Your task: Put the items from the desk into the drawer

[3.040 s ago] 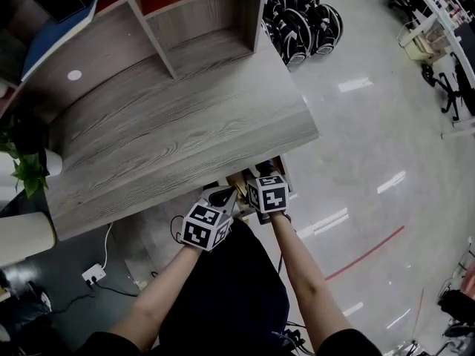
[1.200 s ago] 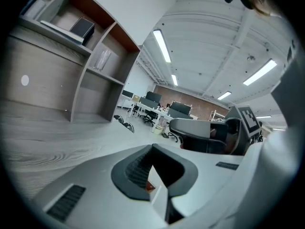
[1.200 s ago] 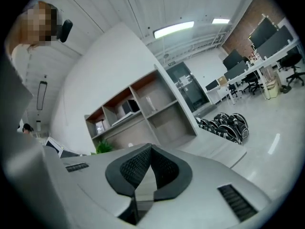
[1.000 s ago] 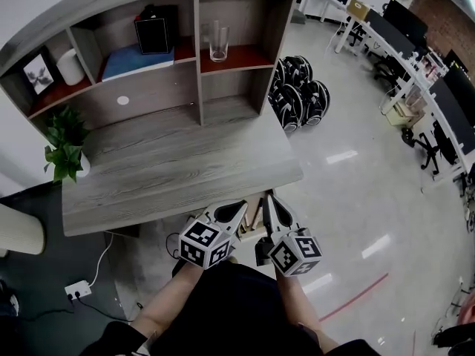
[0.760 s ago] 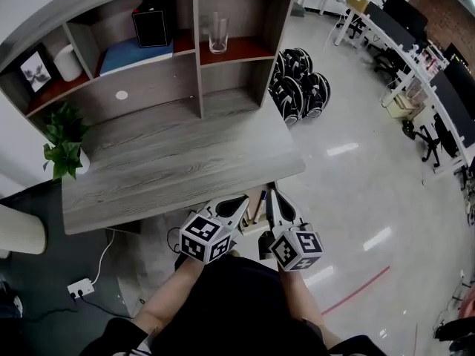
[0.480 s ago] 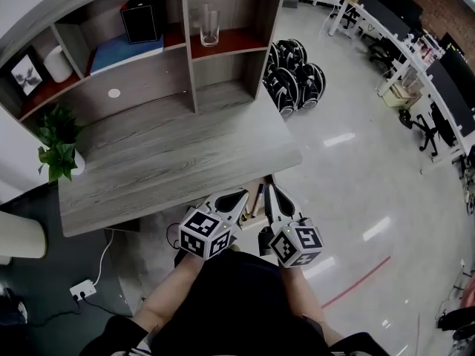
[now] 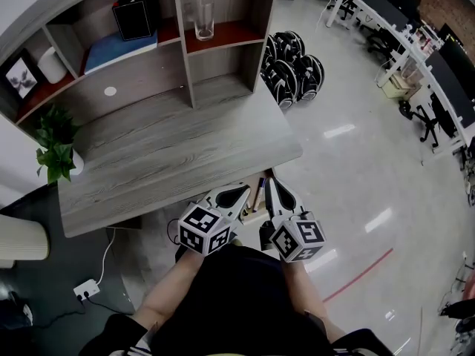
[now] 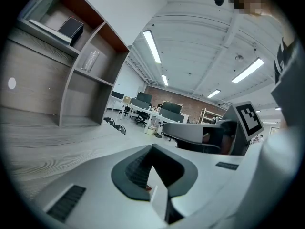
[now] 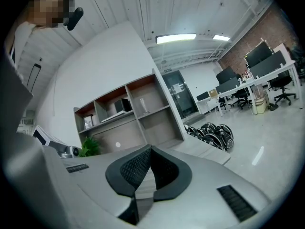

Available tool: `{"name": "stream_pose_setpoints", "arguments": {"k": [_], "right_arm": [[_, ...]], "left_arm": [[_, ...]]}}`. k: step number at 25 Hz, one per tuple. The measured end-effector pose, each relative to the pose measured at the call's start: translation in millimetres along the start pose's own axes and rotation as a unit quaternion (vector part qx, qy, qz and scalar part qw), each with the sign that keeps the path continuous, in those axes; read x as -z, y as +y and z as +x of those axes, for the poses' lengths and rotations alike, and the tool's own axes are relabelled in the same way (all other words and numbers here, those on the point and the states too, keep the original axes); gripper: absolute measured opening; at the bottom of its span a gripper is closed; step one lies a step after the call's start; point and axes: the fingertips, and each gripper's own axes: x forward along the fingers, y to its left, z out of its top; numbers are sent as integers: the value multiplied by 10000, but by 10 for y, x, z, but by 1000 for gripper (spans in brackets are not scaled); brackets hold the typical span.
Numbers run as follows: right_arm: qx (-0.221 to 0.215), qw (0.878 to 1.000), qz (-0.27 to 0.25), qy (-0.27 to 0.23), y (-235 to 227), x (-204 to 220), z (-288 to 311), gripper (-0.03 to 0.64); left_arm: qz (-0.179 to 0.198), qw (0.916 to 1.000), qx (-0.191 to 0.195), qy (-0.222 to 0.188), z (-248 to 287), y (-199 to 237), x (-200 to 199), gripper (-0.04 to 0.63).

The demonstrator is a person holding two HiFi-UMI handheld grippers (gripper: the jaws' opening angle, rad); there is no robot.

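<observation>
**Drawer part-open under the counter's front edge; both claws closed and empty**

Drawer [image 7: 253, 215]: located below the front edge of the counter [image 7: 171, 154], directly ahead of the person and between the two claws. It is drawn out part way. Only a narrow strip of its pale wooden interior shows. A slender pen-like item [image 7: 259, 193] lies inside; any other contents are hidden by the claws and the counter edge.

Items: none is visible on the open work surface of the counter. On that evidence the loading step appears complete or nearly so, and shutting the drawer is probably what remains.

Left claw [image 7: 236, 193]: jaws together with nothing between the pads, tips just in front of the drawer's left part.

Right claw [image 7: 272, 189]: jaws together and empty, beside the left claw, over the drawer's right part.

Handling assessment:
- The drawer is judged to be a stiff wooden box that slides in and out.
- It should move under a light, even push.
- The best contact is the front panel near its middle, met squarely so it does not skew and bind.
- Closed jaw tips would serve; no grip is needed.
- The pen-like item is judged light, rigid and liable to roll. If handled, it should be taken across the middle of its barrel.

Surroundings: the shelf unit at the back of the counter carries a glass tumbler [image 7: 202, 21], a black box [image 7: 133, 19], a blue folder [image 7: 119, 49] and a small picture frame [image 7: 18, 73]. A potted plant [image 7: 53, 143] stands at the counter's left end. All of these are well apart from the claws.
</observation>
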Motion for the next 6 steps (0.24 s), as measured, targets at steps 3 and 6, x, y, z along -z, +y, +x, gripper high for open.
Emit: {"name": "stream_pose_setpoints", "arguments": {"k": [3, 6], "right_arm": [[-34, 10000, -48, -7, 36, 10, 21, -6], [-86, 9999, -73, -27, 72, 5, 51, -6]], "left_arm": [[-7, 10000, 68, 18, 6, -11, 12, 2], [-66, 9999, 116, 4, 4, -8, 19, 2]]}}
